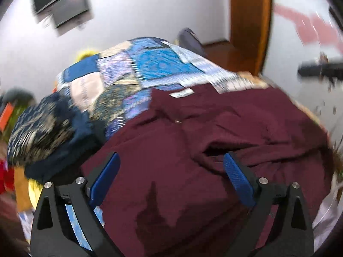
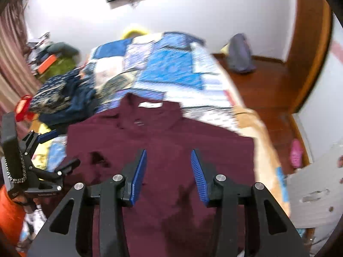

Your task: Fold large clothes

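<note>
A maroon shirt (image 1: 193, 150) lies spread on the bed, collar and white label (image 1: 181, 92) at the far end. In the right wrist view the shirt (image 2: 163, 139) lies flat with its collar away from me. My left gripper (image 1: 171, 160) is open and empty just above the shirt's near part, close to a fold. My right gripper (image 2: 168, 156) is open and empty above the shirt's lower middle. The left gripper also shows in the right wrist view (image 2: 57, 147) at the shirt's left edge.
A blue patchwork quilt (image 1: 133, 70) covers the bed. A pile of dark patterned clothes (image 1: 49, 132) lies left of the shirt, also seen in the right wrist view (image 2: 62, 94). A wooden floor (image 2: 268, 85) and door frame (image 2: 310, 42) are to the right.
</note>
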Tool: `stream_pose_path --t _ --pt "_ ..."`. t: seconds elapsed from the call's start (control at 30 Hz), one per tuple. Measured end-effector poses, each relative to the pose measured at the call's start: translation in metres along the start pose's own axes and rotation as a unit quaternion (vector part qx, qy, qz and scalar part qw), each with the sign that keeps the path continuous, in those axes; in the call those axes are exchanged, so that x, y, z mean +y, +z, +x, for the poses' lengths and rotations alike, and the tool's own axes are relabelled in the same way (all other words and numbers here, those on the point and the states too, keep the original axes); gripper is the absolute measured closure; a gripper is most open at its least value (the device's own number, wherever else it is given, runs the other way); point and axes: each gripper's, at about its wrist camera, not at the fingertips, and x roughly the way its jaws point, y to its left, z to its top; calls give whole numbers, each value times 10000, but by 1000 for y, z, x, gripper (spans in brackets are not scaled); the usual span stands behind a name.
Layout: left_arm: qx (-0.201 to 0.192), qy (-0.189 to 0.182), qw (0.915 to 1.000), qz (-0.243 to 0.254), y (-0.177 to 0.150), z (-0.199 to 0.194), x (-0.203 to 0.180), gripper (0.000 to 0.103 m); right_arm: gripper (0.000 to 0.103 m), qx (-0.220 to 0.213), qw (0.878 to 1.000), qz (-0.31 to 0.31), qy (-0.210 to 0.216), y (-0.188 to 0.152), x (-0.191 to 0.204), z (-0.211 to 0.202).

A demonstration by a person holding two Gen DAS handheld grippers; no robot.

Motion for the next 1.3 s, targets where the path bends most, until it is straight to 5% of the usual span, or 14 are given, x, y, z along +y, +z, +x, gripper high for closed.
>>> stream_pose_path --t 0.2,0.5,0.7,0.77,0.83,0.9,1.0,1.13,1.3 --pt "435 613 9904 1163 6 54 -45 6 57 205 9988 341 -292 -26 -33 22" --pt "835 269 9786 1859 28 90 -80 6 57 1248 9875 859 -440 -74 -73 96" --pt "833 118 9644 2507 38 108 -113 6 47 1046 9918 490 -542 -81 -62 95" --pt "790 7 9651 2496 42 110 -118 19 46 995 9925 423 -578 -84 -61 91" --pt "790 -151 9711 2247 49 111 -116 42 46 946 9931 389 -573 -86 -60 90" --pt "701 -156 9803 1838 57 108 -106 77 46 903 9937 342 -565 -89 -63 91" --pt "494 -511 9936 872 70 94 -74 92 46 871 9940 252 -613 -89 -61 93" --pt "278 -1034 9932 -453 80 66 -21 95 46 931 9934 243 -628 -87 -61 95" --pt "-19 -1447 9700 -1955 68 26 51 96 46 1050 9924 179 -615 -73 -62 93"
